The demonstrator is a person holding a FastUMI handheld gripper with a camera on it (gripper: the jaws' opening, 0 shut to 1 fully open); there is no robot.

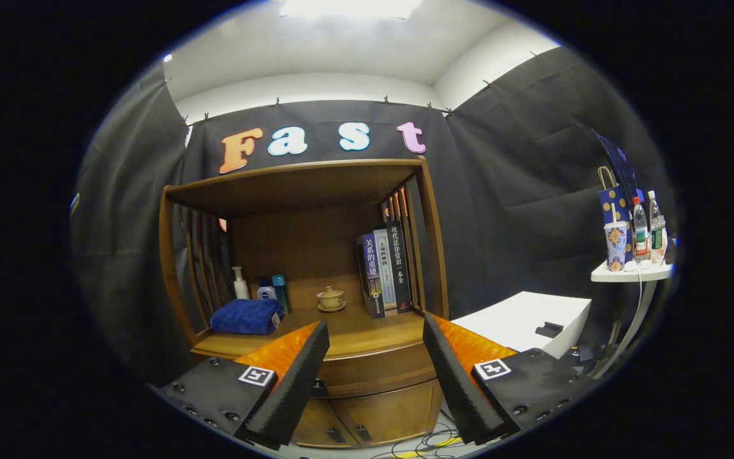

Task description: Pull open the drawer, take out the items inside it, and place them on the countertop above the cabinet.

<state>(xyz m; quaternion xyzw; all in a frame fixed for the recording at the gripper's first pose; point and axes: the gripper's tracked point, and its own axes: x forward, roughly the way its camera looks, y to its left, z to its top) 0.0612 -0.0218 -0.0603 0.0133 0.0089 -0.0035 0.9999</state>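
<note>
The hand-held gripper [376,376] hangs in front of a wooden cabinet [306,255], its two wedge-shaped fingers [294,382] spread wide with nothing between them. Framed in that gap is the curved, glossy front of the drawer [376,373], which is closed, with a small dark knob [320,386] just beside the left finger. Below it sit two flat cabinet doors [367,417]. Above the drawer the smooth wooden tabletop [367,335] ends in a rounded front edge, and its middle is bare. On it lie a folded blue towel [246,316] of soft, nubby cloth at the left, slim bottles [259,287] behind it, a small lidded ceramic cup [331,298] on a saucer at the back, and upright books [385,268] at the right. Slatted side panels and a flat top board enclose this space. Loose cables [424,443] trail on the floor below.
</note>
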